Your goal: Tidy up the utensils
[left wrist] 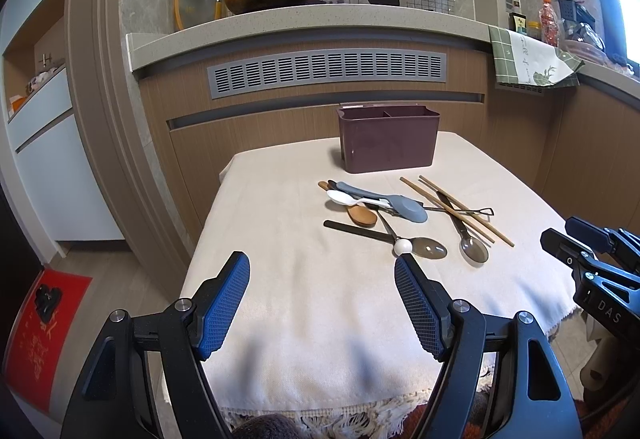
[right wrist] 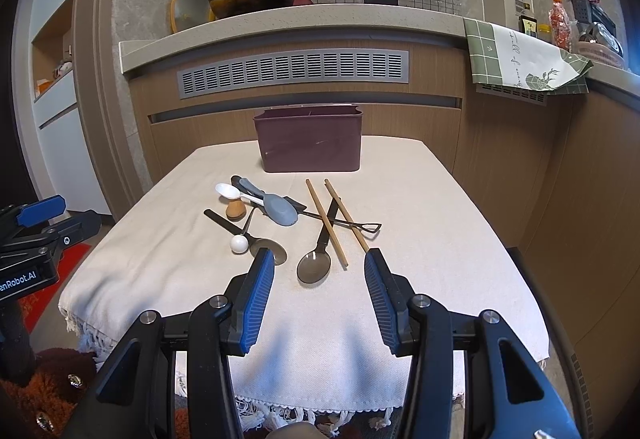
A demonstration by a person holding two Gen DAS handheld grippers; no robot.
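Nothing looks sorted yet. Both the left gripper point(left wrist: 322, 269) and the right gripper point(right wrist: 320, 265) hover wide apart and empty. The spoons point(right wrist: 276, 209) and chopsticks point(right wrist: 326, 221) lie heaped on the bench point(right wrist: 420, 239) just ahead of them, while the maroon caddy point(right wrist: 310, 143) beyond seems empty, though its inside is mostly hidden.

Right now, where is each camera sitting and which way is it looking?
Left wrist view: rides the left gripper, facing the cream cloth-covered table; its open jaws show, with the right gripper at the right edge.
Right wrist view: rides the right gripper, open, facing the same table; the left gripper shows at the left edge.
Both see the maroon plastic utensil box, two wooden chopsticks and scattered spoons.
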